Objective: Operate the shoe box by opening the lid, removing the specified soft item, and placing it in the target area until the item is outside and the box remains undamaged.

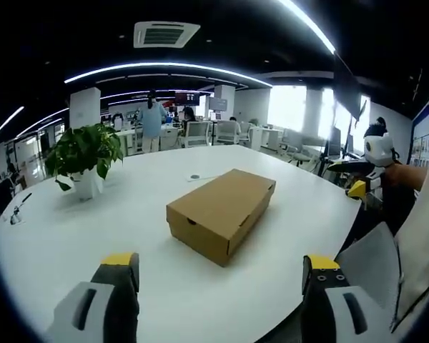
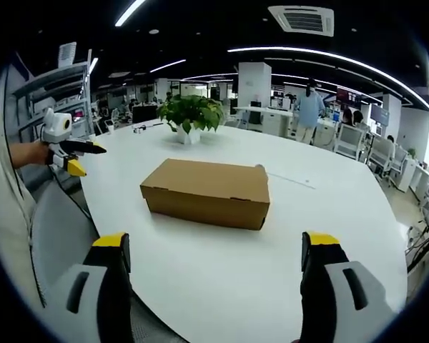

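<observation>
Brown cardboard shoe box (image 1: 222, 212), lid closed, lies on a round white table (image 1: 79, 236). A potted plant (image 1: 84, 157) stands well beyond the box. Left gripper (image 1: 222, 275) and right gripper (image 2: 218, 254) hang short of the box, jaws wide, holding nothing.

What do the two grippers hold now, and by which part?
Nothing is held. The left gripper and the right gripper are both open, short of the closed cardboard box on the white table.

text: none legible | labels: none | signs: too blurred
</observation>
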`<state>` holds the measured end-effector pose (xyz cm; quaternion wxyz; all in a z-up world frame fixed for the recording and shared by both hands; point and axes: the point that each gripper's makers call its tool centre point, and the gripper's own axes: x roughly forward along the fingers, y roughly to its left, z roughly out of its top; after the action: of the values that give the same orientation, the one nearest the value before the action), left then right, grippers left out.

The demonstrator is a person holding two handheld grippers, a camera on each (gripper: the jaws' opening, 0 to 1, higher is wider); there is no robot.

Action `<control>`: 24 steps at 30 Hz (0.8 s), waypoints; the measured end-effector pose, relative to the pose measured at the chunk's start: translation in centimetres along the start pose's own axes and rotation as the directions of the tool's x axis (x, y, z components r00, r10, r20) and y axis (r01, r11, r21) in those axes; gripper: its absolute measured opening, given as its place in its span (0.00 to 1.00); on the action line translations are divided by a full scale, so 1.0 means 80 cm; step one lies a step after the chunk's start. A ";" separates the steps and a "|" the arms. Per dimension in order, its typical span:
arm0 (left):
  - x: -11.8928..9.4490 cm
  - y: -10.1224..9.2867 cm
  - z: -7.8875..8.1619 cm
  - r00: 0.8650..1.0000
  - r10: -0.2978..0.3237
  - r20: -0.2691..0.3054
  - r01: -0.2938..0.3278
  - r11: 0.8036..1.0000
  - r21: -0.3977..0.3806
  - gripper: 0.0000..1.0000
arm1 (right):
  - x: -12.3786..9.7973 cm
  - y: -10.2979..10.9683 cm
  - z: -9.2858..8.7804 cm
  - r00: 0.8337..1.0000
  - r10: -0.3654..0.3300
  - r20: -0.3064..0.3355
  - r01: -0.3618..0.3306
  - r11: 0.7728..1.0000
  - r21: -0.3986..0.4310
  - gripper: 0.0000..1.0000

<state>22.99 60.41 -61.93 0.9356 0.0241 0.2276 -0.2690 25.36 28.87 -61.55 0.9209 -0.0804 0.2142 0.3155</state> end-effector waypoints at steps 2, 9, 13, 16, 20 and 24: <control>0.001 0.000 0.000 1.000 0.000 0.000 0.000 1.000 -0.001 0.97 | 0.000 -0.002 -0.001 1.000 0.002 -0.003 -0.002 1.000 0.000 0.95; 0.004 -0.001 0.000 1.000 -0.004 -0.003 0.004 1.000 -0.005 0.96 | 0.003 -0.007 0.000 1.000 0.012 -0.010 -0.013 1.000 -0.008 0.94; 0.006 0.000 -0.001 1.000 -0.003 -0.011 0.003 1.000 -0.002 0.96 | 0.005 -0.011 0.001 1.000 0.022 -0.012 -0.022 1.000 -0.012 0.94; 0.007 0.001 -0.001 1.000 -0.001 -0.013 0.001 1.000 -0.001 0.96 | 0.008 -0.014 0.001 0.999 0.028 -0.015 -0.028 0.999 -0.015 0.94; 0.009 0.002 0.000 1.000 0.002 -0.014 -0.002 1.000 0.000 0.96 | 0.010 -0.017 0.001 0.999 0.035 -0.020 -0.035 0.999 -0.016 0.94; 0.013 0.003 0.000 1.000 0.004 -0.020 -0.004 1.000 0.003 0.96 | 0.014 -0.021 0.002 0.999 0.045 -0.023 -0.045 0.999 -0.019 0.94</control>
<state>23.88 60.13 -62.39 0.9338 0.0285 0.2365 -0.2670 27.22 28.17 -61.91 0.9102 -0.0879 0.2235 0.3373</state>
